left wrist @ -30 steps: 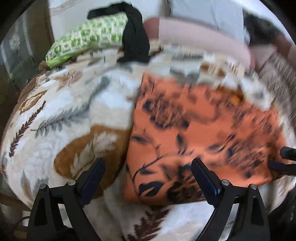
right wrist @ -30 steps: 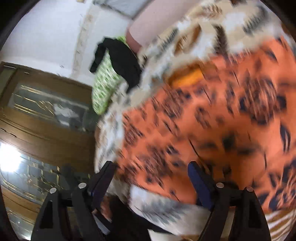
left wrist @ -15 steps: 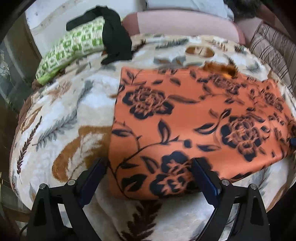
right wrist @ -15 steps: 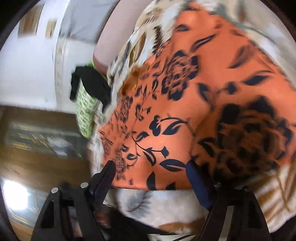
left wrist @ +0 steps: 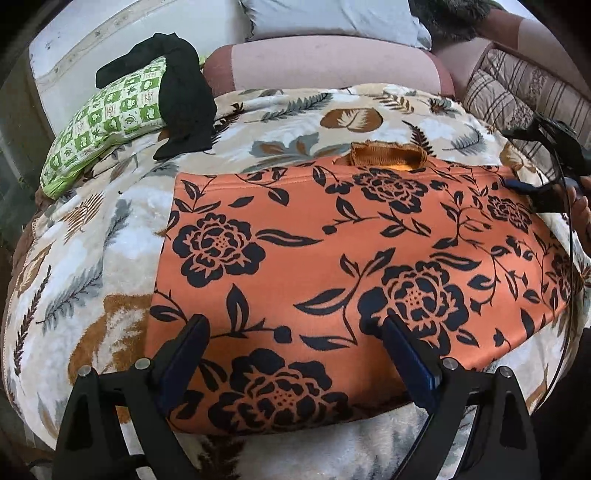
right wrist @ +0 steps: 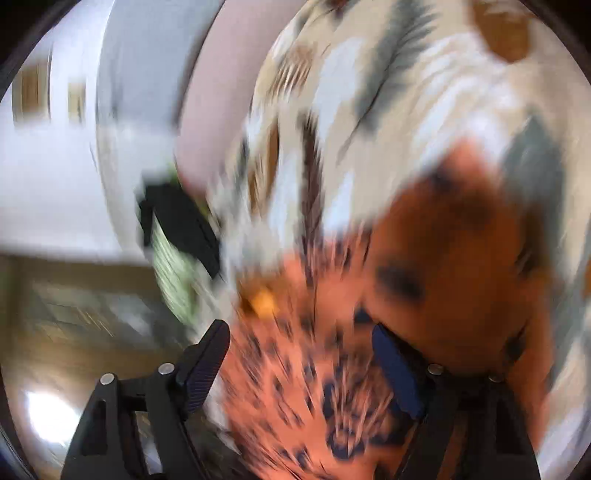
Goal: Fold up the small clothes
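Observation:
An orange garment with black flowers lies folded flat on a leaf-patterned blanket; a ribbed orange band sticks out at its far edge. My left gripper hovers open over the garment's near edge, with nothing pinched between its fingers. In the left wrist view, my right gripper sits at the garment's far right corner, held by a hand. The right wrist view is badly blurred. It shows the right gripper with jaws wide apart above the orange garment, not closed on it.
A green checked pillow with a black garment draped over it lies at the far left. A pink sofa cushion and a white pillow stand behind. A striped cushion is at the far right.
The left view has shifted so the garment sits more centred between the left fingers. The right gripper swung fast along the garment toward its far right corner, blurring its view.

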Demonstrator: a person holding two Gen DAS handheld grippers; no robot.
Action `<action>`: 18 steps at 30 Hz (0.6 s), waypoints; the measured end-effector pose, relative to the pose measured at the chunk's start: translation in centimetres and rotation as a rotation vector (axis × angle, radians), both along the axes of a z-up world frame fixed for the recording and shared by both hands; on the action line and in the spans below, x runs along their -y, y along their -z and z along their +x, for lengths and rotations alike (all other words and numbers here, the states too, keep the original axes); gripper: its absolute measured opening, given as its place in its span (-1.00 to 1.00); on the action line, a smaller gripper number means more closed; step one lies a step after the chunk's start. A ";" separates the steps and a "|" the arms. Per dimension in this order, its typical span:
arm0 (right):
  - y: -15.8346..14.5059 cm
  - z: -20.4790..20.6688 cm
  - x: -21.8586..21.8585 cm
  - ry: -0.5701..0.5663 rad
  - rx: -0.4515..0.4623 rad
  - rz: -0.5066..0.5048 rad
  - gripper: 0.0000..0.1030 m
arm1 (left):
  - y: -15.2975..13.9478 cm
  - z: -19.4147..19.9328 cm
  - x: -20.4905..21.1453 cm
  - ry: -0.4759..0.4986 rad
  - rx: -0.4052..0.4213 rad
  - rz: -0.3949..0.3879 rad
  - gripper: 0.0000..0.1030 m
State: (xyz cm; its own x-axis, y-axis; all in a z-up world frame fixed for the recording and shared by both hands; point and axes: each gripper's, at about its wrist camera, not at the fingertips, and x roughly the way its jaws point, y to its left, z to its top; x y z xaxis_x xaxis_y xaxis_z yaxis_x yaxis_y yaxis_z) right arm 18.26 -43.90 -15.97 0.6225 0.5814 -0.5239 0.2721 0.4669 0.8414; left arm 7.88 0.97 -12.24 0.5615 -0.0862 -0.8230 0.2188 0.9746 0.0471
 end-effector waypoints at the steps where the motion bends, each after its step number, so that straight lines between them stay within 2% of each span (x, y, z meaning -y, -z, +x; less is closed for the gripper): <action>1: -0.9 -0.6 1.4 0.061 0.011 -0.057 0.60 | 0.1 0.2 -0.1 -0.008 -0.005 -0.005 0.83; 2: -1.5 -1.7 2.6 0.097 0.012 -0.065 0.60 | 0.3 0.4 -0.3 -0.014 -0.010 -0.015 0.83; 4: -2.3 -3.6 2.7 0.067 0.027 -0.033 0.61 | 0.6 0.6 -0.6 -0.032 -0.010 -0.026 0.83; 6: -3.9 -6.5 0.6 -0.015 0.077 -0.052 0.63 | 1.0 0.7 -0.9 -0.047 -0.022 -0.045 0.83; 8: -4.2 -9.6 -2.4 -0.130 0.121 0.026 0.66 | 1.0 0.4 -1.1 -0.057 -0.025 -0.061 0.83; 10: -3.1 -11.8 -5.8 -0.240 0.078 0.011 0.66 | 0.6 0.0 -1.1 -0.048 -0.014 -0.063 0.83; 11: -2.2 -12.7 -6.4 -0.245 0.052 -0.027 0.66 | 0.3 -0.3 -1.2 -0.042 -0.003 -0.061 0.83; 12: -1.1 -13.6 -6.3 -0.218 0.020 -0.069 0.66 | 0.0 -0.6 -1.3 -0.042 0.006 -0.057 0.83; 13: 0.0 -14.6 -5.5 -0.157 -0.007 -0.083 0.55 | -0.3 -0.8 -1.6 -0.043 0.013 -0.054 0.83; 14: 0.5 -15.9 -4.3 -0.074 0.000 -0.037 0.38 | -0.7 -1.1 -1.9 -0.043 0.021 -0.057 0.83; 16: -0.7 -18.0 -2.8 0.040 0.022 -0.040 0.42 | -1.3 -1.4 -2.5 -0.055 0.039 -0.063 0.83; 17: -1.7 -19.1 -2.6 0.073 0.045 -0.068 0.53 | -1.5 -1.4 -2.8 -0.066 0.045 -0.070 0.83; 18: -2.6 -20.2 -2.6 0.090 0.063 -0.072 0.57 | -1.7 -1.4 -3.0 -0.073 0.044 -0.080 0.83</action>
